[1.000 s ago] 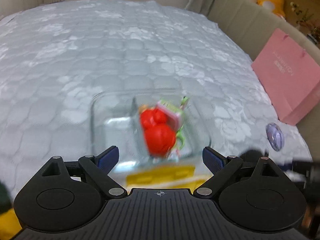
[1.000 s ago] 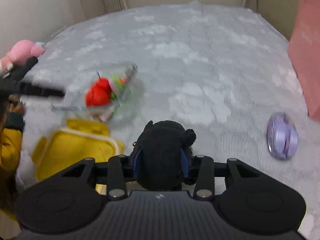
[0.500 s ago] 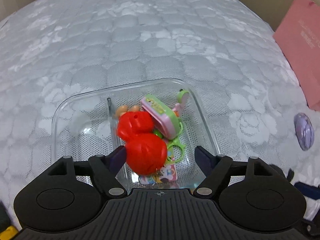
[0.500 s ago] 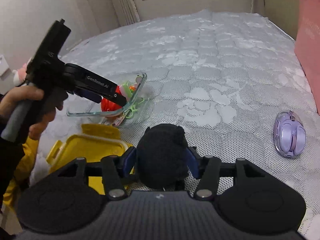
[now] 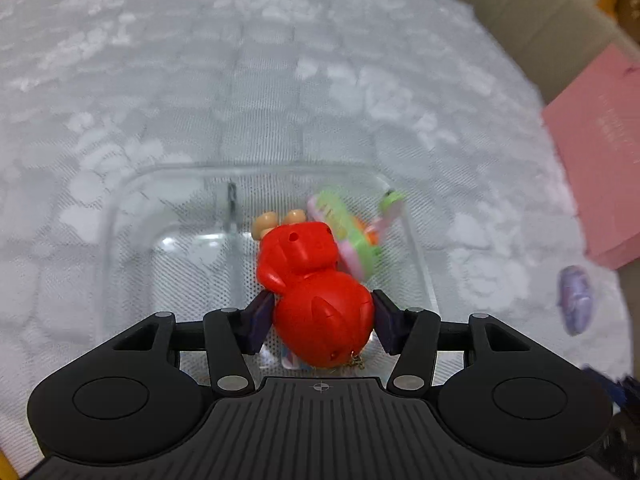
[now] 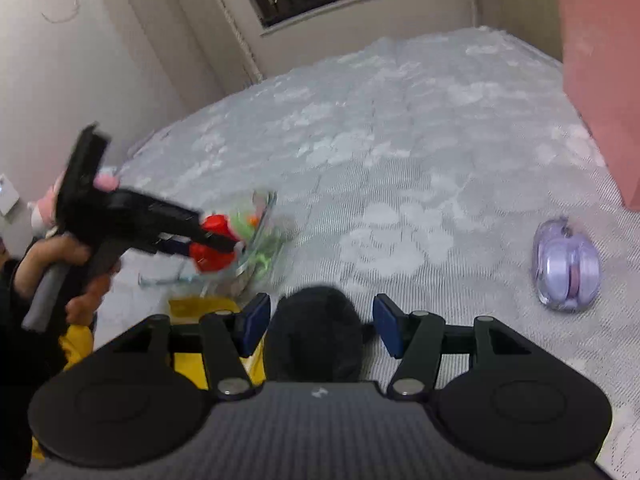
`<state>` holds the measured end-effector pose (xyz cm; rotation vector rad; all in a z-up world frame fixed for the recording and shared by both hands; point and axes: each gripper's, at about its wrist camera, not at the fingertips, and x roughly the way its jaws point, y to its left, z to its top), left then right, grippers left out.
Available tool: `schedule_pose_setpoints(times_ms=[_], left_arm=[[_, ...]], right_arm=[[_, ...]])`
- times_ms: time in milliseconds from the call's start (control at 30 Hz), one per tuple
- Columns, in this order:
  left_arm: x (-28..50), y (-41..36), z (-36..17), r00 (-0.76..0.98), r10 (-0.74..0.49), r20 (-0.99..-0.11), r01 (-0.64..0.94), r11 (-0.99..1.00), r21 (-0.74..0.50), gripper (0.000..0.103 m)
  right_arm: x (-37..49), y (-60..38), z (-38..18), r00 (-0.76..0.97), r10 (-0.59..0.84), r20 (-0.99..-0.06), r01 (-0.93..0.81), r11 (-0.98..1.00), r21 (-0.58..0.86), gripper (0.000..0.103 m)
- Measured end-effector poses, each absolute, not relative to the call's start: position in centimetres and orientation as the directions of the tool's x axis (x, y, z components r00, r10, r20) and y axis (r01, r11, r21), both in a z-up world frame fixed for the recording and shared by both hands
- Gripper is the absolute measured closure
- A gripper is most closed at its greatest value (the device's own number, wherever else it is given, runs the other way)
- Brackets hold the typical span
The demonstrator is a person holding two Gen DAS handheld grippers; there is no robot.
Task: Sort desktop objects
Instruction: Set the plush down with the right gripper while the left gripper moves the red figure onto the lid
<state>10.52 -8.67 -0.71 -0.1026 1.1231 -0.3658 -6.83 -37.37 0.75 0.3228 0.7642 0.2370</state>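
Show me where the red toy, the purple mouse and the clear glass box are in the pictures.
red toy (image 5: pixel 320 312): left wrist view, on its round lower body.
purple mouse (image 6: pixel 566 266): right wrist view, on its top shell.
clear glass box (image 5: pixel 132 216): left wrist view, on its left wall.

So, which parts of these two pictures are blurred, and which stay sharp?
Left wrist view: the red toy and the left gripper are sharp; the pink bag and purple mouse smear. Right wrist view: the glass container is motion-blurred; the right gripper is crisp; straight edges bow.
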Motion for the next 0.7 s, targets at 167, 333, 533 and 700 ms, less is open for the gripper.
schedule_pose_setpoints(times_ms=[167, 333, 533, 700], left_arm=[[5.9, -6.5, 3.5, 0.428, -0.434, -0.793, 0.333, 0.891, -0.308, 0.046], [1.2, -5.4, 1.6, 0.380, -0.407, -0.830, 0.401, 0.882, -0.249, 0.046], [0.0, -3.3, -2.9, 0.350, -0.375, -0.858, 0.364, 0.899, -0.244, 0.047], [-0.1, -1.8, -3.4, 0.367, -0.415, -0.832, 0.356, 0.890, -0.286, 0.046]], right_arm=[[-5.7, -36.4, 2.6, 0.732, 0.313, -0.605, -0.102, 0.928, 0.357, 0.042], [-3.4, -33.2, 4.4, 0.745, 0.317, -0.586, -0.147, 0.936, 0.320, 0.042], [0.9, -26.4, 4.9, 0.716, 0.279, -0.640, -0.215, 0.960, 0.177, 0.043], [3.9, -20.0, 3.4, 0.688, 0.157, -0.708, -0.277, 0.959, -0.056, 0.056]])
